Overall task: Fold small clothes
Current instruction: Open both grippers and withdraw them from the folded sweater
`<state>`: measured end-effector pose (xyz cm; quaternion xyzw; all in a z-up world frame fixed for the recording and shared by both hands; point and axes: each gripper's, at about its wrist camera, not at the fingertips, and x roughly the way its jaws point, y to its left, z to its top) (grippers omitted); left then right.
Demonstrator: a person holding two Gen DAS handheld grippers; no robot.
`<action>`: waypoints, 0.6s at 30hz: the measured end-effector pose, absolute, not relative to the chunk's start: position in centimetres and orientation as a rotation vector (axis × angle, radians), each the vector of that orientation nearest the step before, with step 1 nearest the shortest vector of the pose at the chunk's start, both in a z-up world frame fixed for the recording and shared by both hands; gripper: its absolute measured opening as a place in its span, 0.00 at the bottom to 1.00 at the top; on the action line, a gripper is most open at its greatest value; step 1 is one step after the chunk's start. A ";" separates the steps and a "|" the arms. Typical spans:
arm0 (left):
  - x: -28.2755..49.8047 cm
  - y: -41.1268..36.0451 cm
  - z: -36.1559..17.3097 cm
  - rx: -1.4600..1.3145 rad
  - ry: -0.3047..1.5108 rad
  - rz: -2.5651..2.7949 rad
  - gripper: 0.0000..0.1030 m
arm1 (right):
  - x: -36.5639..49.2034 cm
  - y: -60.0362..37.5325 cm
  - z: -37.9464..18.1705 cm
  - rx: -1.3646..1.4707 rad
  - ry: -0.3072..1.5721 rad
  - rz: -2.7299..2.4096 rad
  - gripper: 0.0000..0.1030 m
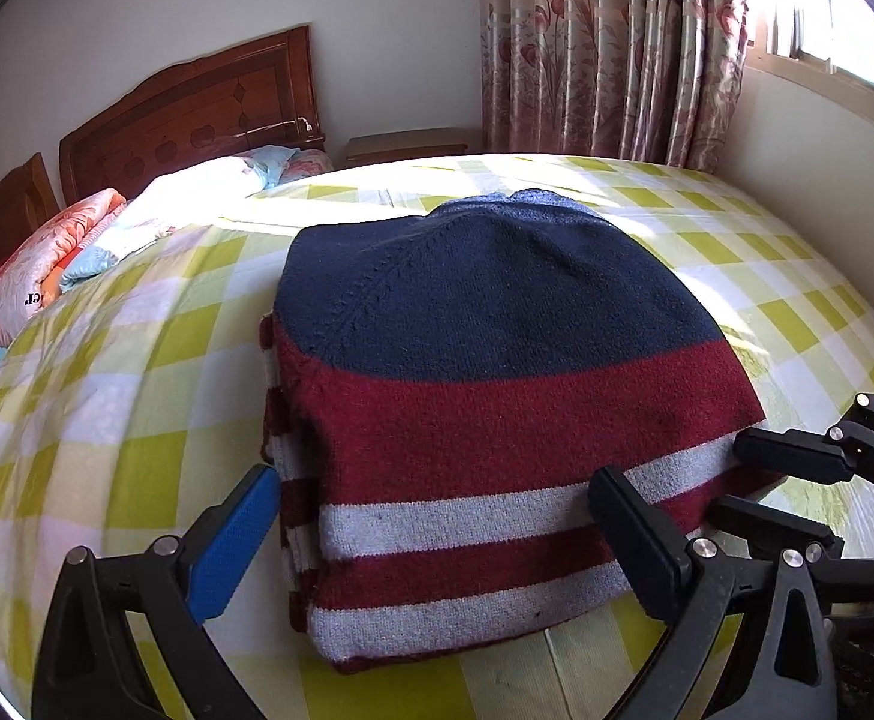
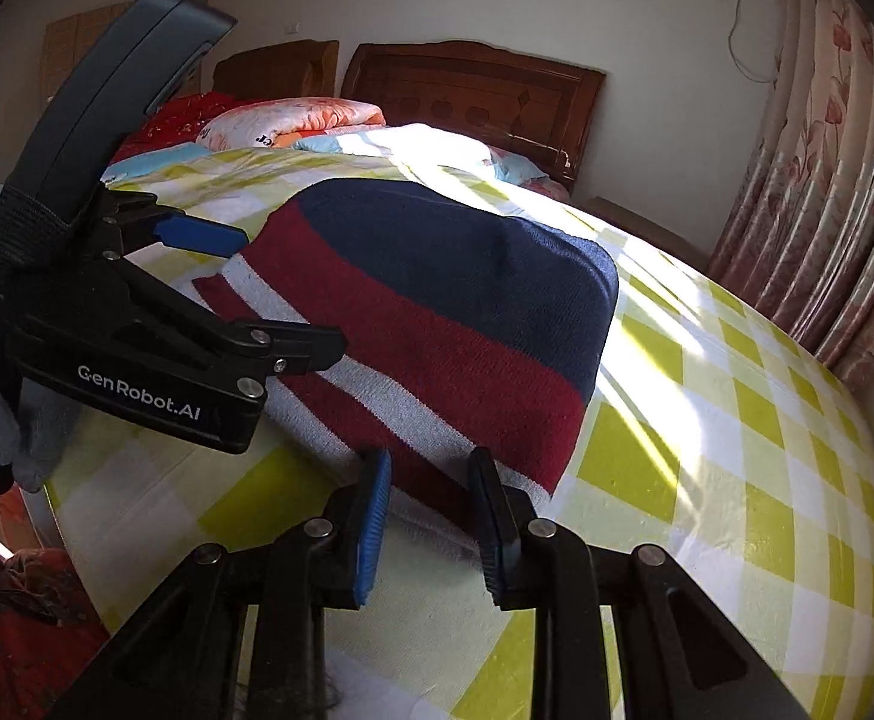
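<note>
Blue and black pads of my left hand-held gripper [image 1: 437,531] sit right at the bottom of the left wrist view, spread wide apart, with the near end of the folded sweater [image 1: 496,396] lying between them. One pad is just off the sweater's left edge, the other rests over its right part on the grey and maroon stripes. It isn't pinching anything, just open around the fabric.

My right hand-held gripper [image 2: 431,525] is open too, with a narrower gap. From the right wrist view its two fingers straddle the near corner of the sweater [image 2: 437,324], where the striped hem comes to the edge. I can't tell if the pads actually touch the knit or hover just above it. In the left view that same gripper [image 1: 778,486] pokes in from the right, its tips right at the sweater's right edge.

The sweater itself is folded into a compact block, navy on the far half, a wide maroon band, then grey and maroon stripes toward me. It lies on the bed [image 1: 137,360], on a yellow-green and white checked sheet, roughly mid-mattress. Pillows [image 1: 47,264] are piled by the wooden headboard [image 1: 197,114], well apart from the sweater, and floral curtains [image 1: 616,48] hang behind.
</note>
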<state>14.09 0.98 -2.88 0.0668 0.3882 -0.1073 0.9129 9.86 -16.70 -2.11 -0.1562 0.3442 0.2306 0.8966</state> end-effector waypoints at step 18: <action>12.3 4.1 -3.6 0.041 0.782 -0.182 1.00 | 10.5 -15.1 -1.7 -0.329 0.686 0.475 0.26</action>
